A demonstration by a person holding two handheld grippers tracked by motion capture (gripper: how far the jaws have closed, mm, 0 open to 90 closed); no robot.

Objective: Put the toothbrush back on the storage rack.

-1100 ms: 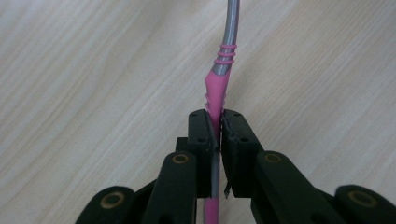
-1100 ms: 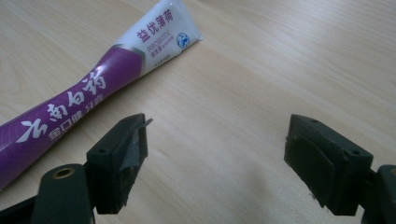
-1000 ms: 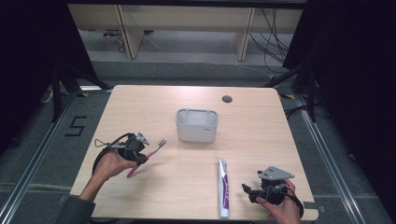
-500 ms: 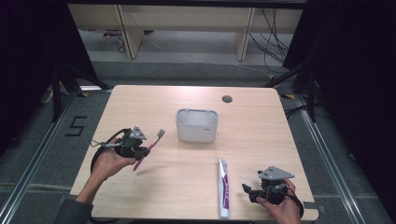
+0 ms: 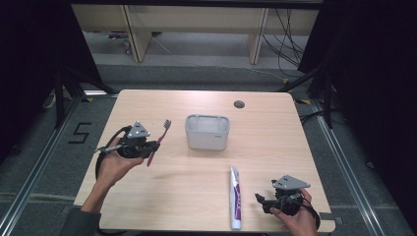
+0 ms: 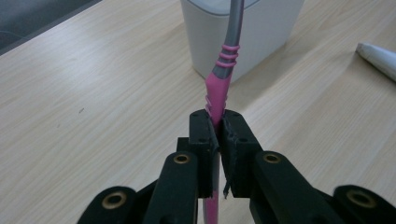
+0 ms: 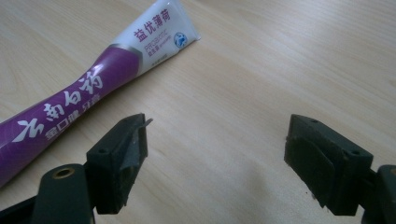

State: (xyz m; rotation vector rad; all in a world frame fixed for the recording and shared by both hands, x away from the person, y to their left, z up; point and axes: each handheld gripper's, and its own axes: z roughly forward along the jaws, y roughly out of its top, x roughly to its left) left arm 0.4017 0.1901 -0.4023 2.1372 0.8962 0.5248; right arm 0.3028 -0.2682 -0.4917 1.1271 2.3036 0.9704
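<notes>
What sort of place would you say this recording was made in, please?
Probably a lab recording booth: a bare wooden table on a metal-framed floor, black curtains at the sides, loose cables behind, and a taped number marker on the floor.

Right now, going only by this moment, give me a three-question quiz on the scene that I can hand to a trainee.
1. True or false: the left gripper is clamped on the pink handle of the toothbrush.
2. What lies on the table just beside the right gripper? A) a comb B) a purple and white toothpaste tube C) a cup
3. Fill in: the toothbrush head points toward the white ____ in the middle of the table.

Key
1. True: the jaws pinch the handle, and the brush is off the table.
2. B; the right gripper's jaws stand open with nothing between them.
3. Bin.
</notes>
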